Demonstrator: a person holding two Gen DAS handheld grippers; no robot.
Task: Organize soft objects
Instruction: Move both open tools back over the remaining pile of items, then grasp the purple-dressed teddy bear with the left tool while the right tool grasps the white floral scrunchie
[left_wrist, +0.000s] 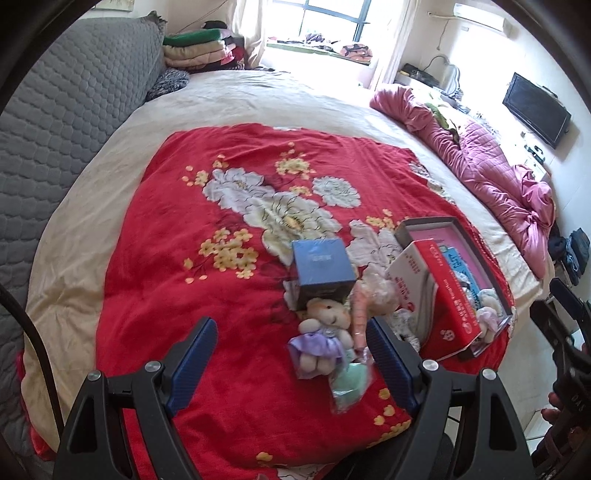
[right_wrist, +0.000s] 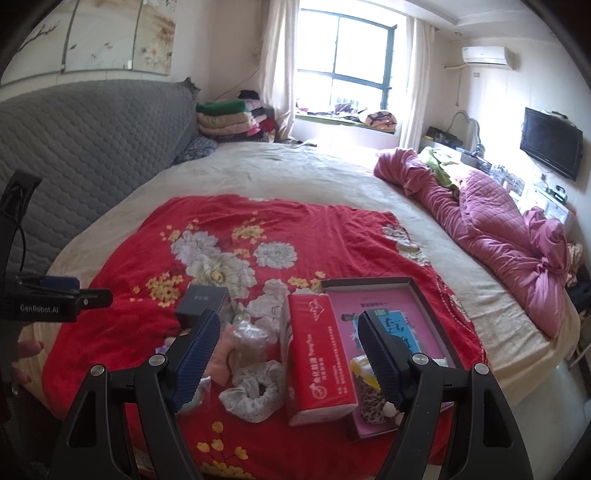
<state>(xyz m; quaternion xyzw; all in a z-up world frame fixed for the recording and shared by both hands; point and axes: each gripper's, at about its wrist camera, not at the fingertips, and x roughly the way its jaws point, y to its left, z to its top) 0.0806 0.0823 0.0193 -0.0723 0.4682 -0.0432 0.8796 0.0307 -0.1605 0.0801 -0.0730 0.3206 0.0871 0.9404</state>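
Hovering over the red blanket (left_wrist: 155, 295), left gripper (left_wrist: 291, 354) and right gripper (right_wrist: 288, 354) both gape wide, empty; plush bear (left_wrist: 325, 328) and scrunchie (right_wrist: 255, 395) lie beside the tray (right_wrist: 424, 291).

The left part of the red flowered blanket (left_wrist: 155, 280) lies bare and open for a gripper. To the right, the dark blue cardboard box (left_wrist: 322, 268), the red tissue pack (right_wrist: 320, 350) and the shallow pink-lined tray (right_wrist: 424, 295) (they stand close together) block the way.
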